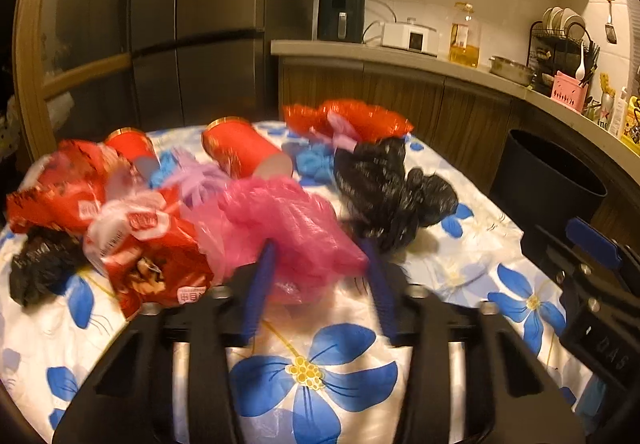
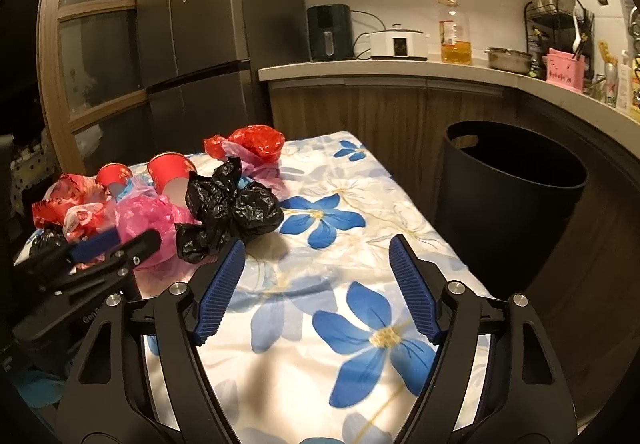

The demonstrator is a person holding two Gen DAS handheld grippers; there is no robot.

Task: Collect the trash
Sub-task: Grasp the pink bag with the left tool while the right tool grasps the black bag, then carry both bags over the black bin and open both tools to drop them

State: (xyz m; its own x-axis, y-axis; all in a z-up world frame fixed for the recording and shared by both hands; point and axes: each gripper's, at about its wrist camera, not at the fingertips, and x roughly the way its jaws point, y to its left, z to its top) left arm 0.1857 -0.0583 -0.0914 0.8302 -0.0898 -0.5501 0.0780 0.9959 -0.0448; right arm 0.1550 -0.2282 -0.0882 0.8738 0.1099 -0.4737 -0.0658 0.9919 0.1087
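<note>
Both grippers reach over a table (image 2: 340,376) draped in a white cloth with blue flowers; the left gripper (image 1: 320,264) has its blue pads at either side of a crumpled pink plastic bag (image 1: 280,219), the left pad against the plastic and the right pad at its edge, though motion blur hides whether they truly pinch it; its jaws stand partly closed. In the right wrist view the right gripper (image 2: 318,272) is wide open with nothing between its fingers, only bare cloth beneath; its left fingertip (image 2: 232,256) sits just beside a crumpled black plastic bag (image 2: 232,203), apart from it. The rest of the trash lies heaped on the table's far left part: red snack wrappers (image 1: 132,244) touching the pink bag, two red paper cups (image 1: 244,151) on their sides behind it, a red plastic bag (image 2: 252,139) near the far edge, a small black scrap (image 1: 36,268) at the left edge, bits of blue and purple plastic between them. Beyond the table's right side stands a black bin (image 2: 508,203), open-topped, before wooden cabinets; a counter (image 2: 360,67) behind carries kitchen appliances and an oil bottle (image 2: 454,35).
</note>
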